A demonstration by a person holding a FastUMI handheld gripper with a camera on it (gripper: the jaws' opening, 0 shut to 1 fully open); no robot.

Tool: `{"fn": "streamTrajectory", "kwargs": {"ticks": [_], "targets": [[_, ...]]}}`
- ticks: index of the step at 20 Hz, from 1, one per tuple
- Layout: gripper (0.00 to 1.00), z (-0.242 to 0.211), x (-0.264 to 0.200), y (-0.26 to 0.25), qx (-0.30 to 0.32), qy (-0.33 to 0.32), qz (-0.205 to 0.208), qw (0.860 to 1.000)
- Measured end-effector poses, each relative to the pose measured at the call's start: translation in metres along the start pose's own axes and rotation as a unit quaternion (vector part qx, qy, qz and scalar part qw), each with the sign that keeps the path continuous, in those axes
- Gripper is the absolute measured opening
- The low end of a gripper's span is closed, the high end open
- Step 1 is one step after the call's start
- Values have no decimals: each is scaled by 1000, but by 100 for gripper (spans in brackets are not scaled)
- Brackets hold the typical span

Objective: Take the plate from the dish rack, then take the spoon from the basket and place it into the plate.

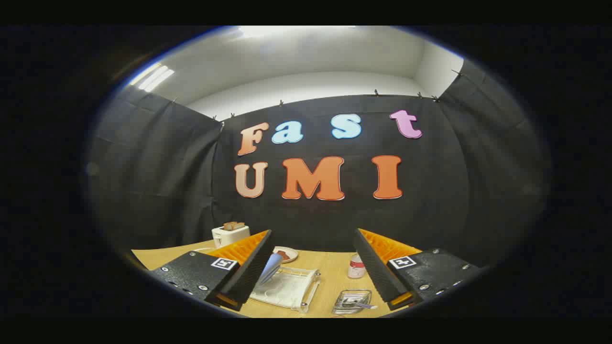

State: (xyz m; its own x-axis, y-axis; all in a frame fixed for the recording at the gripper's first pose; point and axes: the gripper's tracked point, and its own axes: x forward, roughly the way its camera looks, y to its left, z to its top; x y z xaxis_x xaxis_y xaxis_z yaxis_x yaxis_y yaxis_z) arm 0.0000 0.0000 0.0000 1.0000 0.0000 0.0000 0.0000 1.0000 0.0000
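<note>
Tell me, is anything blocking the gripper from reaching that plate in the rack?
Nothing visible does. The open gripper hangs above the table, and the plate stands in the clear dish rack just below, beside one finger, with open space between.

No wording can be read on anything on the counter (330, 282). The small bottle (355, 266) beyond the claw (313, 267) seems to carry a label, too small to make out. Each finger (224, 263) bears a square coded marker, not text.

The gripper (313, 267) hangs wide apart above the wooden counter (330, 274); a bluish plate (270, 268) stands in the clear dish rack (289, 288), a spoon (359, 304) in the clear basket (352, 302).
</note>
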Motion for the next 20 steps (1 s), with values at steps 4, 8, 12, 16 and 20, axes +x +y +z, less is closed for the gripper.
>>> {"fn": "streamTrajectory", "kwargs": {"ticks": [4, 8, 12, 16, 20], "targets": [[99, 2, -1, 12, 1, -1, 17, 1000], [99, 8, 1, 14, -1, -5, 18, 1000], [99, 7, 5, 15, 5, -2, 18, 1000], [99, 4, 10, 10, 6, 3, 12, 1000], [99, -1, 15, 14, 3, 12, 14, 1000]]}}
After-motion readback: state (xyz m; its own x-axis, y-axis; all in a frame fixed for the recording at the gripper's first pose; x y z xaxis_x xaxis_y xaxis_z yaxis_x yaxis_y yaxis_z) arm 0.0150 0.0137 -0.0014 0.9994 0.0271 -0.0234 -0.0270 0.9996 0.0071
